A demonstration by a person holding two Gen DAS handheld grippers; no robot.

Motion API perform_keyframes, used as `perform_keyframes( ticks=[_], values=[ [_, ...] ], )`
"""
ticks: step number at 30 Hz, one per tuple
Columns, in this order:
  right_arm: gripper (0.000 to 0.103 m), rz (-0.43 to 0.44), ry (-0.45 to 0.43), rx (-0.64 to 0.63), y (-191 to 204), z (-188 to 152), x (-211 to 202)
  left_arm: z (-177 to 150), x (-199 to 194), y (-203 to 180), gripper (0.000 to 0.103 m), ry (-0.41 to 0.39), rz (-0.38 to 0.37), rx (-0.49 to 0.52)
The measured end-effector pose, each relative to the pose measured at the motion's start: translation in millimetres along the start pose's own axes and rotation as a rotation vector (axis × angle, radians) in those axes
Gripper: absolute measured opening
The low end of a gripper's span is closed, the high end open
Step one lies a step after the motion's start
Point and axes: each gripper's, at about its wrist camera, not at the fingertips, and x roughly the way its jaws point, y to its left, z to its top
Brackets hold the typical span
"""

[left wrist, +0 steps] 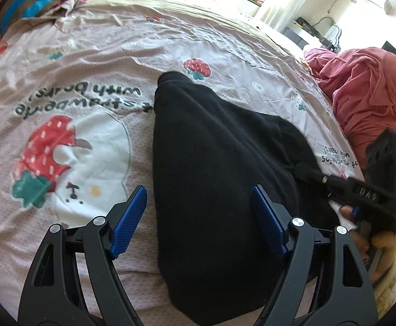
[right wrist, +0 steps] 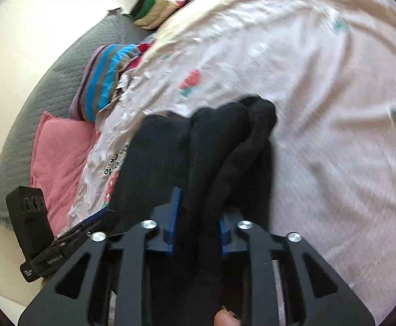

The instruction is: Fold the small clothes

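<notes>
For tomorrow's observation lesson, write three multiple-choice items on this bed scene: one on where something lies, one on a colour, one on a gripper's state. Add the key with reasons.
1. Where does the crumpled pink garment lie relative to the black garment in the left wrist view?
A. To its right, near the bed's edge
B. Underneath it
C. To its left, on the bear print

2. What colour are the gripper pads?
A. Red
B. Blue
C. Yellow

3. What is the right gripper doing?
A. Open above bare sheet
B. Shut on black fabric
C. Shut on a pillow

Key: 1 A, the pink heap sits right of the black cloth. 2 B, blue pads show in both views. 3 B, its jaws pinch bunched black fabric, while the left gripper stands open.
</notes>
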Motion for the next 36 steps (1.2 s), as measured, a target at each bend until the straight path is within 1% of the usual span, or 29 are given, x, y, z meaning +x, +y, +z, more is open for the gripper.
perform_keyframes(
  ticks=[1,3,6,8,10,12,13,16,18,21,23,26,28,31,33,36],
  values=[
    [0.019,-0.002,-0.025,-0.061,14.6,3.2,-4.7,0.4,-1.8,-0.7,0.071,-0.006,0.012,0.012],
    [0.018,0.010,-0.068,-0.129,31.5,9.8,-11.6,0.6,-6.0,-1.4,0.071,-0.017,0.028,0.029],
    [0.018,0.033,-0.117,-0.191,41.6,23.5,-16.6,1.3,-10.3,-0.2,0.071,-0.030,0.038,0.031],
    [0.017,0.001,-0.121,-0.218,37.7,26.9,-9.1,2.3,-10.9,0.3,0.071,-0.029,0.033,0.026],
    [0.017,-0.054,-0.093,-0.211,26.8,26.7,2.9,1.7,-9.0,-0.8,0.071,-0.019,0.037,0.032],
    [0.017,-0.097,-0.044,-0.153,6.9,21.1,16.6,-0.3,-5.7,-2.2,0.071,-0.008,0.038,0.043],
    [0.017,-0.098,-0.021,-0.104,-6.9,15.7,21.1,-2.8,-3.7,-2.9,0.071,-0.002,0.036,0.046],
    [0.017,-0.047,-0.039,-0.022,-27.9,5.0,19.1,-7.7,1.0,-3.1,0.071,0.008,0.022,0.038],
    [0.023,-0.035,-0.044,0.009,-33.8,1.4,15.6,-10.1,1.7,-3.6,0.071,0.005,0.024,0.036],
    [0.034,0.028,-0.028,0.066,-37.2,-2.1,8.5,-13.0,-0.9,-5.0,0.071,0.001,0.020,0.036],
    [0.049,0.078,-0.012,0.091,-37.1,-7.7,0.5,-15.2,-4.2,-6.8,0.071,-0.004,0.017,0.042],
    [0.060,0.109,0.000,0.069,-27.8,-17.9,-11.2,-18.7,-9.2,-9.5,0.071,-0.014,0.011,0.047],
    [0.063,0.105,0.001,0.044,-20.8,-23.3,-19.1,-20.6,-12.7,-9.8,0.071,-0.021,0.006,0.043],
    [0.063,0.084,0.000,0.002,-12.9,-31.9,-24.4,-23.6,-18.7,-10.6,0.071,-0.037,-0.006,0.034],
    [0.063,0.078,0.008,-0.015,-9.6,-35.7,-23.6,-25.0,-25.7,-9.3,0.071,-0.065,-0.010,0.019],
    [0.063,0.065,0.017,-0.043,-6.0,-40.3,-22.3,-25.4,-30.3,-9.3,0.071,-0.068,-0.027,0.009]
  ],
)
